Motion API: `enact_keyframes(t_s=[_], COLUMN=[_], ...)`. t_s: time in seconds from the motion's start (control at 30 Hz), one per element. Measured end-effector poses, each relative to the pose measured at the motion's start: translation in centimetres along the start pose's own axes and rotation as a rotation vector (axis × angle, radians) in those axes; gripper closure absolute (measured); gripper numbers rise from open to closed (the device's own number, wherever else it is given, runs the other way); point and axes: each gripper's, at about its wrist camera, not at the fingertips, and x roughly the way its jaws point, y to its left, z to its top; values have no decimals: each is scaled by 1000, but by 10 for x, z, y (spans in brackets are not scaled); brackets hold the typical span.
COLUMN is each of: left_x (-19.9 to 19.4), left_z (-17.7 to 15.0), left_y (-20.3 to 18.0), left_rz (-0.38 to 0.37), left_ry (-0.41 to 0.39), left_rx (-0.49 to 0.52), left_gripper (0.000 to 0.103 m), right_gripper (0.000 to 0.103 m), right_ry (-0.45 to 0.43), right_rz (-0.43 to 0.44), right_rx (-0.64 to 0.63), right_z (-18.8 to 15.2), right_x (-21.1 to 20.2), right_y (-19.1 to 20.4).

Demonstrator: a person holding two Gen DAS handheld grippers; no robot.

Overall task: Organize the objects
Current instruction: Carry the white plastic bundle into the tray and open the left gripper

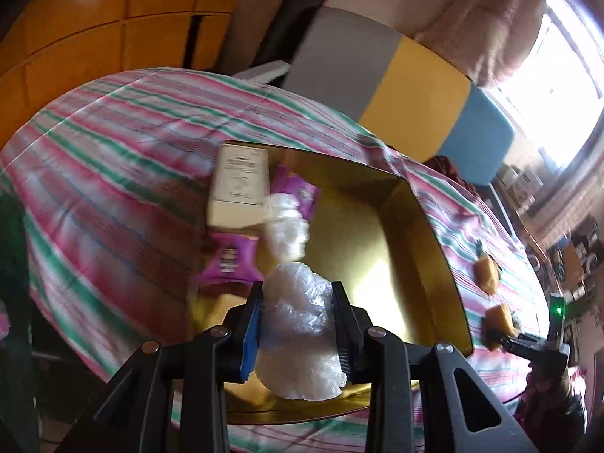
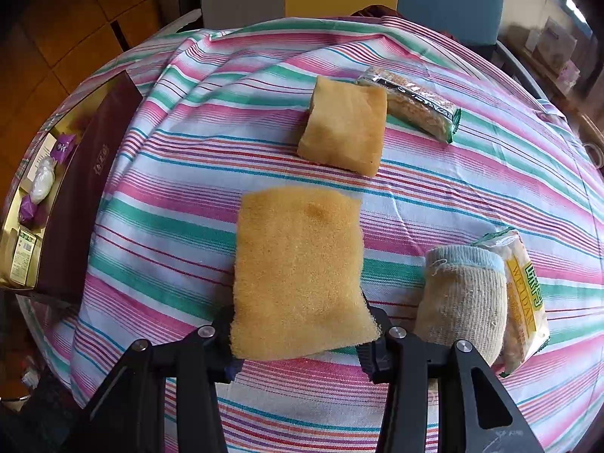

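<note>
My left gripper [image 1: 298,324] is shut on a crumpled clear plastic bag [image 1: 298,336], held above the near part of a gold-lined box [image 1: 426,249]. Inside the box lie a cream carton [image 1: 239,185], two purple packets [image 1: 230,260], and another white plastic bundle [image 1: 285,226]. My right gripper [image 2: 298,343] is shut on a large yellow sponge [image 2: 300,268] over the striped tablecloth [image 2: 181,173]. That same box [image 2: 81,204] shows at the left edge of the right wrist view. The right gripper [image 1: 528,343] with its sponge appears at the right edge of the left wrist view.
On the cloth lie a smaller yellow sponge [image 2: 345,124], a green-ended snack bar [image 2: 411,105], a rolled knit sock [image 2: 464,302] and a yellow snack packet [image 2: 524,298]. A grey, yellow and blue panel [image 1: 400,79] stands behind the table.
</note>
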Motion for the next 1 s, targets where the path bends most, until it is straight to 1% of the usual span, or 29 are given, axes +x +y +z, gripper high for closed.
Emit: enact_keyframes(t_s=[0.1,0.2,0.37,0.53,0.63,0.7,0.83,0.87,0.93,1.0], left_x=[10,20,34,47,65,83,108,112,118,118], left_z=[3,9,14,22,31,33,32,31,32,33], left_y=[-19,-35,-46,-45,-48,-49,-42,-40,-37,-35], left_rz=[-31,-41,-43,-16,20,40,108,115,96,103], left_ry=[19,30,59,83,90,135,174,189,221,217], left_rx=[37,74,84,128,174,197,204,198,174,170], left_gripper=[70,70,70,70,70,70,69,69,67,64], right_gripper=[56,56,55,55,55,55,55,55,55,55], right_ry=[-1,-1,-2,-1,-1,-2,-2,-3,-3,-2], right_rz=[-2,-4,-8,-11,-13,-15,-15,-16,-16,-15], right_rx=[-1,-5,-10,-17,-21,-24,-25,-27,-28,-31], right_z=[-1,-2,-3,-2,-1,-1,-1,-1,0,1], right_x=[-1,-2,-3,-2,-2,-2,-2,-2,-2,-1], right_y=[0,0,-1,1,2,3,4,4,4,5])
